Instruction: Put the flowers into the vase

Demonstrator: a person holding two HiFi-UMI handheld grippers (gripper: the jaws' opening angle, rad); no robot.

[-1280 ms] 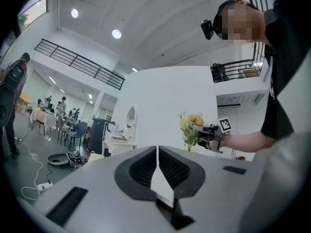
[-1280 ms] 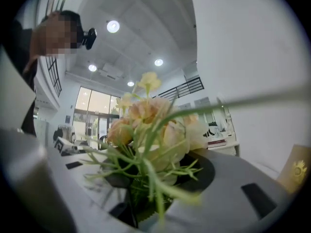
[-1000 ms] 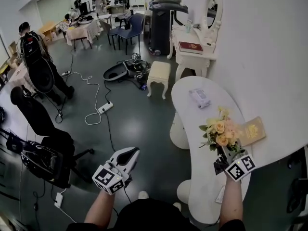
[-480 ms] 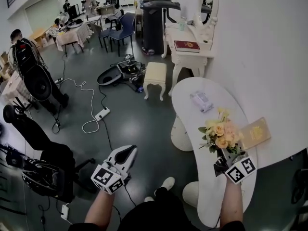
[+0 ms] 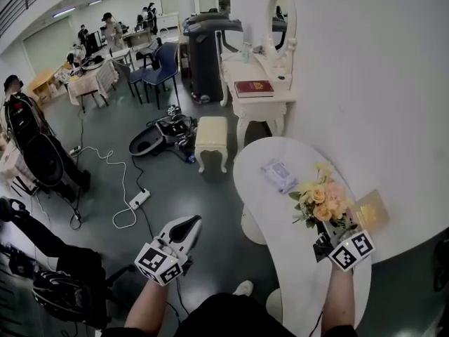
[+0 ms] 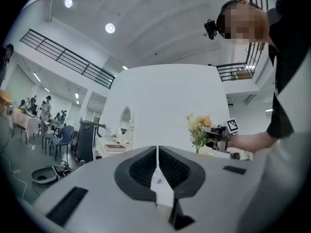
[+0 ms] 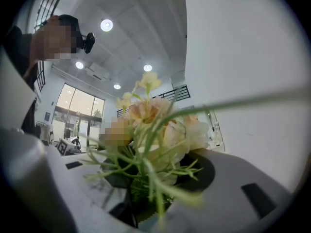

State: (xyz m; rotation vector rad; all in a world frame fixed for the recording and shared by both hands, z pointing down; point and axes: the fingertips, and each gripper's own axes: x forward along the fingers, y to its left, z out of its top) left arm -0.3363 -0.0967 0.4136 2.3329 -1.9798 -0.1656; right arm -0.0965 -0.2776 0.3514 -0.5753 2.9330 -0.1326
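- Head view shows a white curved table (image 5: 277, 223) that stands against the white wall; every place below is given from this table.
- Beyond the table's far end, along the same wall, stands a white dressing table (image 5: 261, 104) with an oval mirror. A red book (image 5: 254, 88) lies flat on its top.
- A cream stool (image 5: 210, 135) stands on the grey floor just off the table's far end, on the side away from the wall.
- Left gripper (image 5: 188, 223) is over the floor, well apart from the table. In the left gripper view its jaws are pressed together with nothing between them.
- Right gripper (image 5: 328, 236) is above the table's near part. Its jaws are clamped on the green stems of the flowers (image 5: 321, 201).
- These flowers, cream and peach blooms, stand upright over the table, near its wall-side edge.
- A pale packet (image 5: 279, 175) lies on the table, beyond the flowers.
- A yellow booklet (image 5: 370, 213) lies on the table by the wall, just beside the flowers.
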